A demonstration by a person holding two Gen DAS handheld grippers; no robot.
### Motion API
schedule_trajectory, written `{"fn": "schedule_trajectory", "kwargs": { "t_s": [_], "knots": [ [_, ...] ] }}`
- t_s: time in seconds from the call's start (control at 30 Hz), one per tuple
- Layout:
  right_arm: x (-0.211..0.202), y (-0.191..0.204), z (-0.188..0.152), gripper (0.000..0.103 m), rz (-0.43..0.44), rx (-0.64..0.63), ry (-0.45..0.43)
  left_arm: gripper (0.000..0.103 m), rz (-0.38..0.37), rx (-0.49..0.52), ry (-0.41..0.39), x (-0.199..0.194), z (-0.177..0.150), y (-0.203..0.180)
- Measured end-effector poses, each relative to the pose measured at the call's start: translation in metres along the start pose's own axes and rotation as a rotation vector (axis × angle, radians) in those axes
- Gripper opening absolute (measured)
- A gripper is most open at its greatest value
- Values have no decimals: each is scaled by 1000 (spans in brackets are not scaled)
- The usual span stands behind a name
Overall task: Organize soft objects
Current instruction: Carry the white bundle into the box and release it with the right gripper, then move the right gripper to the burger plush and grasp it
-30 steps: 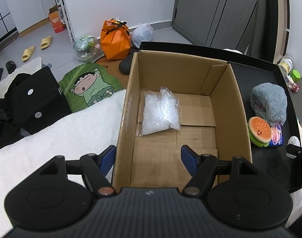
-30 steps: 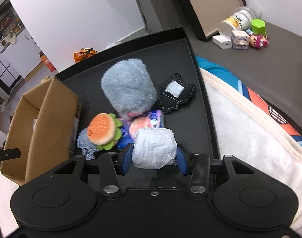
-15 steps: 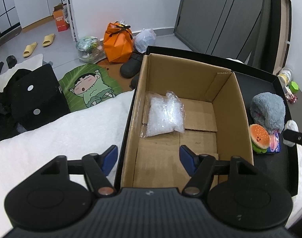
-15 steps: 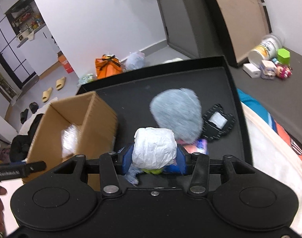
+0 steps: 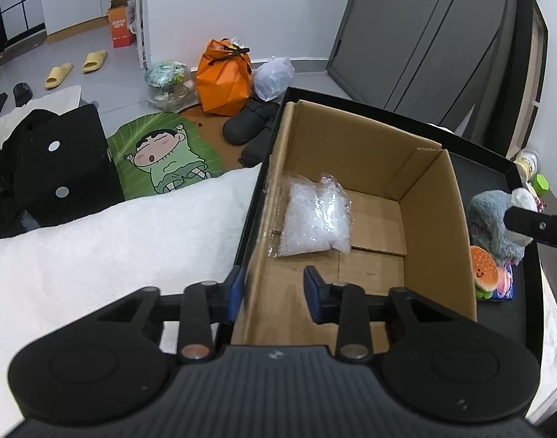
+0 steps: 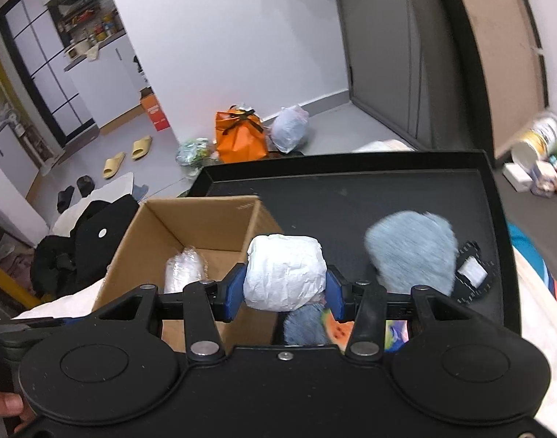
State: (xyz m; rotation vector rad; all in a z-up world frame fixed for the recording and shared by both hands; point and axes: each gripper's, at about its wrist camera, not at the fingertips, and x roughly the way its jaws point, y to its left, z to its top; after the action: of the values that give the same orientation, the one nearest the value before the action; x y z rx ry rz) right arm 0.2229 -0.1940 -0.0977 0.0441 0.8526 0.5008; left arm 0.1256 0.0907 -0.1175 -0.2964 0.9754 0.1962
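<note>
My right gripper (image 6: 283,288) is shut on a white wadded paper bundle (image 6: 283,273) and holds it in the air above the right wall of the open cardboard box (image 6: 209,211). The box (image 5: 435,219) holds a clear bag of white pellets (image 5: 315,219). My left gripper (image 5: 273,290) is open, its fingers astride the box's near left wall. A grey fluffy toy (image 6: 411,252), a burger plush (image 5: 483,270) and a black pouch (image 6: 470,273) lie on the black tray (image 6: 351,182) right of the box. The right gripper shows at the right edge of the left wrist view (image 5: 534,222).
A white fleece blanket (image 5: 114,237) lies left of the box. On the floor beyond are an orange bag (image 5: 225,80), plastic bags, black shoes (image 5: 249,127) and a cartoon mat (image 5: 161,157). Small toys and a can (image 6: 537,142) sit on the grey surface at right.
My right gripper has lifted the white bundle off the tray and carried it left toward the box. My left gripper has shifted left, so its fingers now straddle the box's left wall.
</note>
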Motion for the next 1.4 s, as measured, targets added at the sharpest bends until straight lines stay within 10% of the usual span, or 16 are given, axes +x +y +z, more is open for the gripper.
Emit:
{"fn": "schedule_trajectory", "kwargs": {
  "t_s": [0.73, 1.4],
  "knots": [
    [37, 66, 22, 50, 36, -183, 10, 12, -34, -60, -25, 8, -3, 20],
    [3, 24, -7, 56, 1, -122, 27, 12, -32, -53, -13, 6, 0, 18]
  ]
}}
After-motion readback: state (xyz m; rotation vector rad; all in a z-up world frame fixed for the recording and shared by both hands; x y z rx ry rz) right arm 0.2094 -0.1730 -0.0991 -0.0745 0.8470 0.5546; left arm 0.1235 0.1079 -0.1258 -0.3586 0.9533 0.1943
